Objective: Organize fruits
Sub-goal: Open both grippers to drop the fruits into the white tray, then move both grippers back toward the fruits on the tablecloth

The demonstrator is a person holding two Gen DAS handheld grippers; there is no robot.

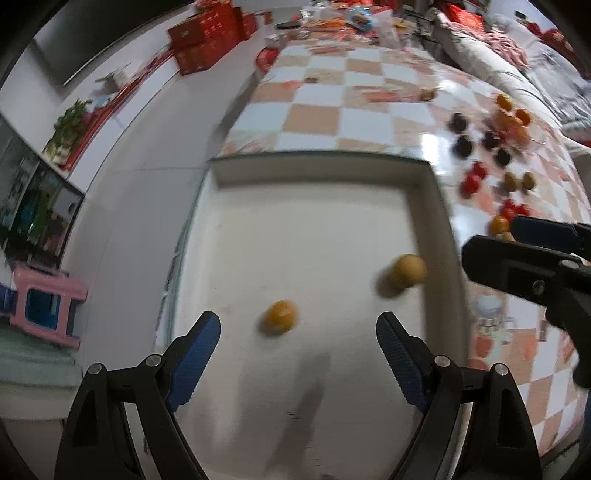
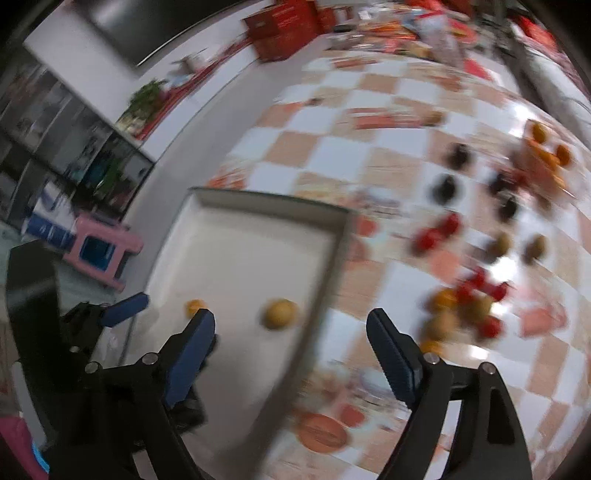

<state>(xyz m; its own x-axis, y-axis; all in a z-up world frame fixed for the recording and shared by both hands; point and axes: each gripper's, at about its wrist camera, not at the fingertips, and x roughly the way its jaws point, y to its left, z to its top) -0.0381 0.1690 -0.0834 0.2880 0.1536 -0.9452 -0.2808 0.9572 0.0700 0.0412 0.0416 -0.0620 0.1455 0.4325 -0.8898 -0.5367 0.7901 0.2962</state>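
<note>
Two fruits sit in the white tray (image 1: 432, 206): a small orange one (image 1: 279, 316) at lower centre and a yellowish round one (image 1: 408, 271) nearer the tray's right wall. The left tool (image 1: 298, 328) hovers over the tray, fingers spread, holding nothing. The right tool (image 2: 290, 326) is likewise spread and empty. More fruit (image 1: 495, 158) lies scattered at the right on the checkered tabletop (image 1: 325, 107).

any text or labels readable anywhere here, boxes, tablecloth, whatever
None can be read.
Red boxes: pale printing on the sides, too blurred and small.
Checkered tablecloth: round orange emblem with markings, smeared by motion.
Packets at the table's far end: coloured wrappers, no legible letters.
White tray: no markings visible.
</note>
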